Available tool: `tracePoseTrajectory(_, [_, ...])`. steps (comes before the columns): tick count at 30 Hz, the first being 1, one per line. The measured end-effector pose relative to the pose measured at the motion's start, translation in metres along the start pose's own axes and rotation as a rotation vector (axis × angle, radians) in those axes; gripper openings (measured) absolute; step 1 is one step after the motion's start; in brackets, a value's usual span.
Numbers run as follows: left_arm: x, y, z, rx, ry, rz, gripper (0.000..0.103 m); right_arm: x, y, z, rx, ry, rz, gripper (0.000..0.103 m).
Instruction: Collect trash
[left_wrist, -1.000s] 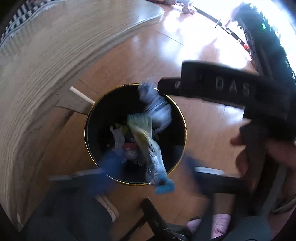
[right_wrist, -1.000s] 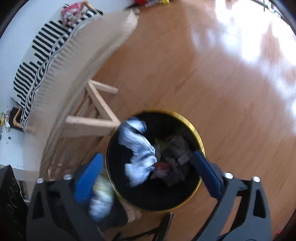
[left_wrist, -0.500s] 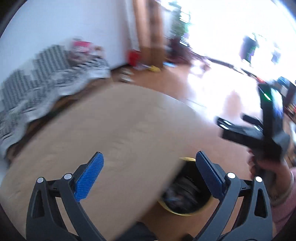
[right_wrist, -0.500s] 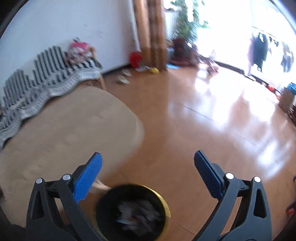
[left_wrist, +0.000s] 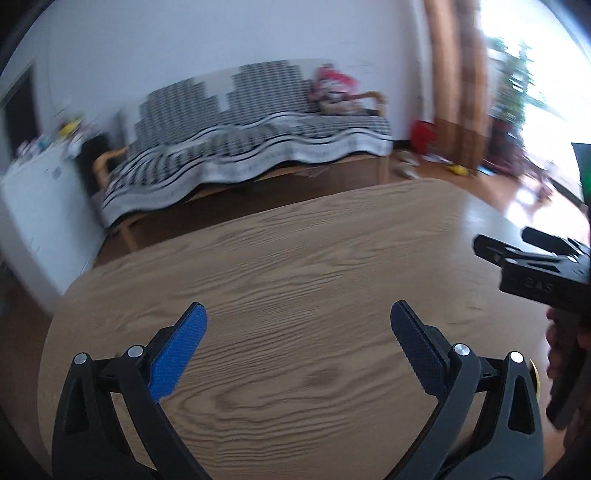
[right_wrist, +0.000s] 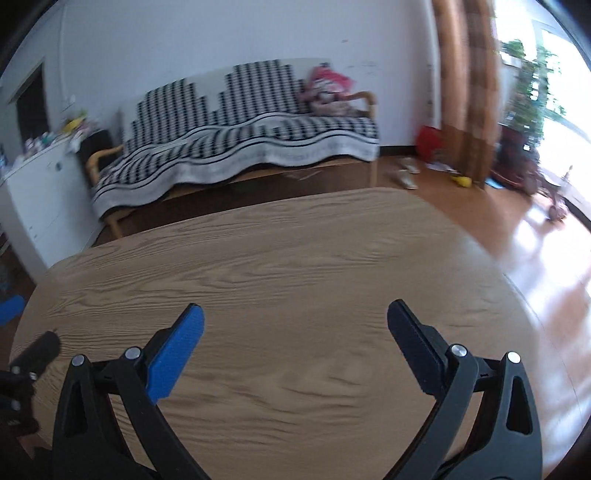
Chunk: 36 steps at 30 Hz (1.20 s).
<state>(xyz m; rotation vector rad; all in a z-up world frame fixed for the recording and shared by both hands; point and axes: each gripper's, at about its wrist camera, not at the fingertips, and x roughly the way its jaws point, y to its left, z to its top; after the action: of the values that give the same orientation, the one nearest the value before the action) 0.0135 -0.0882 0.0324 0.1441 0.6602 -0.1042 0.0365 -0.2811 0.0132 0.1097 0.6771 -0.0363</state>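
Both grippers have swung up from the trash bin on the floor and now look out over the table top. Half a second ago the bin sat low in both views; now only a tiny gold bit of its rim peeks out by the left gripper's right finger, and the trash inside is hidden. The left gripper has its blue pads spread wide apart, and nothing is between them. The right gripper is spread just as wide, with its blue pads holding nothing too. Under both grippers lies the wooden table, pale brown with wavy grain lines and a round edge. In the left view the right gripper shows as a black shape at the right side, with a hand around its handle. In the right view a bit of the left gripper pokes in at the left side. Past the table stands a sofa under a black and white cover, with a pink and red thing on one end. A white cabinet is on the left. On the right hangs a brown curtain beside a green plant, and the shiny wood floor glows with light.
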Motion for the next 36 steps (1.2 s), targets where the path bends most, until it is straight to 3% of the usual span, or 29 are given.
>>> tracePoseTrajectory(7, [0.047, 0.063, -0.031, -0.148, 0.034, 0.11, 0.097, 0.062, 0.076, -0.01, -0.086, 0.05, 0.007, 0.096])
tracePoseTrajectory(9, [0.063, 0.079, -0.027, -0.203, 0.085, 0.119, 0.097, 0.069, 0.087, -0.011, -0.133, 0.057, 0.0, 0.096])
tracePoseTrajectory(14, [0.074, 0.092, -0.023, -0.277, 0.093, 0.16, 0.097, 0.075, 0.09, -0.02, -0.163, 0.092, 0.001, 0.096])
tracePoseTrajectory(25, [0.086, 0.085, -0.037, -0.306, 0.145, 0.052, 0.097, 0.077, 0.085, -0.029, -0.133, 0.139, 0.018, 0.096])
tracePoseTrajectory(36, [0.092, 0.093, -0.046, -0.354, 0.171, 0.028, 0.097, 0.078, 0.087, -0.035, -0.161, 0.16, -0.002, 0.096])
